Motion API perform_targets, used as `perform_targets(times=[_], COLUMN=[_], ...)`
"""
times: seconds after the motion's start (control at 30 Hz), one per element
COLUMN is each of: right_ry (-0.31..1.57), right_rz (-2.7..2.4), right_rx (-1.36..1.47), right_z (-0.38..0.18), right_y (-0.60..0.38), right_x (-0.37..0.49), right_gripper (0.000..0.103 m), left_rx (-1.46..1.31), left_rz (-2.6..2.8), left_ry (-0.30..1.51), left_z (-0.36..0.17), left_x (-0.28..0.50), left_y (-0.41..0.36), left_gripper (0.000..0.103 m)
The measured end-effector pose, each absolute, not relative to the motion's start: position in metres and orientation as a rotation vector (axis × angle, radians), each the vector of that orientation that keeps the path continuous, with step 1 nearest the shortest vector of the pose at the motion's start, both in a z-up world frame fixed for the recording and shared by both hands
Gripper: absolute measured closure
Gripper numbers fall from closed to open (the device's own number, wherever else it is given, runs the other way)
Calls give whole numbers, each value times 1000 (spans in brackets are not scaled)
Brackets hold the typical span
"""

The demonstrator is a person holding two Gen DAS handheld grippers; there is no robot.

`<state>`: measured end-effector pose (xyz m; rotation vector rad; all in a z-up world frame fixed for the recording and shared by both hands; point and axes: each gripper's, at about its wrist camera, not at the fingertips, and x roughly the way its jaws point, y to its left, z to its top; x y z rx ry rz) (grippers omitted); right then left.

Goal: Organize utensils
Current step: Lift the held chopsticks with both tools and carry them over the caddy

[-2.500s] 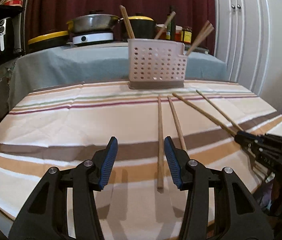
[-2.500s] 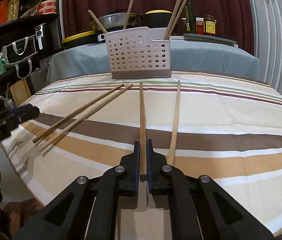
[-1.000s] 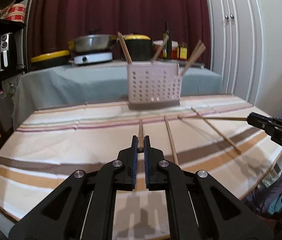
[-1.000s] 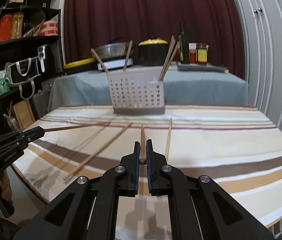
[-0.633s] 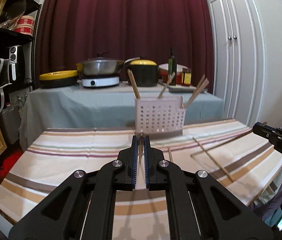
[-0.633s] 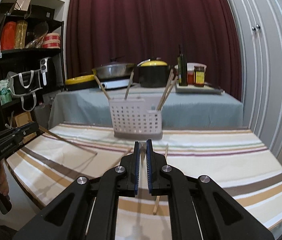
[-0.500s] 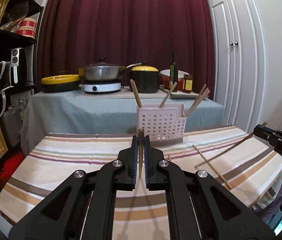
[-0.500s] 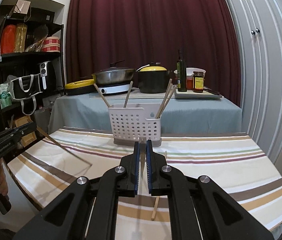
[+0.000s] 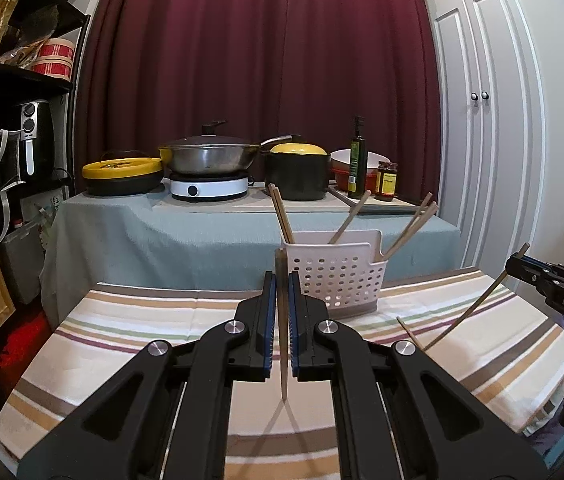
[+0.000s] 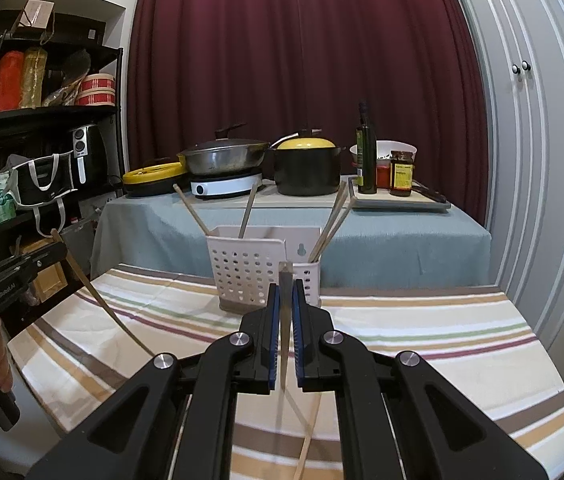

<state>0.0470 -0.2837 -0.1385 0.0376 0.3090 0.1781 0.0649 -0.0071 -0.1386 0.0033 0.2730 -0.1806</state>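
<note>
My left gripper (image 9: 281, 284) is shut on a wooden chopstick (image 9: 283, 376), which stands nearly upright above the striped tablecloth (image 9: 130, 344). My right gripper (image 10: 284, 292) is shut on a second chopstick (image 10: 284, 270), also close to upright. The white perforated basket (image 9: 336, 276) stands at the far side of the table with several chopsticks leaning in it. In the left wrist view the right gripper (image 9: 516, 262) shows at the right, its chopstick (image 9: 466, 314) slanting down. In the right wrist view the left gripper (image 10: 60, 250) shows at the left. Both grippers are short of the basket (image 10: 246, 272).
One chopstick (image 10: 308, 436) lies loose on the cloth near the front, another (image 9: 407, 330) right of the basket. Behind stands a grey-blue covered table (image 9: 162, 236) with pans, a hob and bottles. Shelves (image 10: 42, 112) are at the left, white cupboard doors (image 9: 490, 140) at the right.
The left gripper, open over the table 2.5 s ago, has shut on a chopstick. Both grippers have risen and tipped their chopsticks from lying flat to nearly upright.
</note>
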Motion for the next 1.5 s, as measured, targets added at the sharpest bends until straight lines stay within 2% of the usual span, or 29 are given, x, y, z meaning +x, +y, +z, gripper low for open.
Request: perform_targets(times=[0.63,1.27,1.5], right_ry=[283,61,52], right_rz=[181,195,197], right_rx=[39,18,26], right_z=[-121,-34,-24], right_y=[-282,-285,-285], right_x=[81,123,154], right_gripper=[96,96,96], left_rx=[-1,-24,-19], left_rz=[-172,-256,-258], left_ry=[261,47,-9], left_z=[-116,-13,11], left_x=[107,161,195], left_y=[-10,-42,-58], left_gripper=[96,97,97])
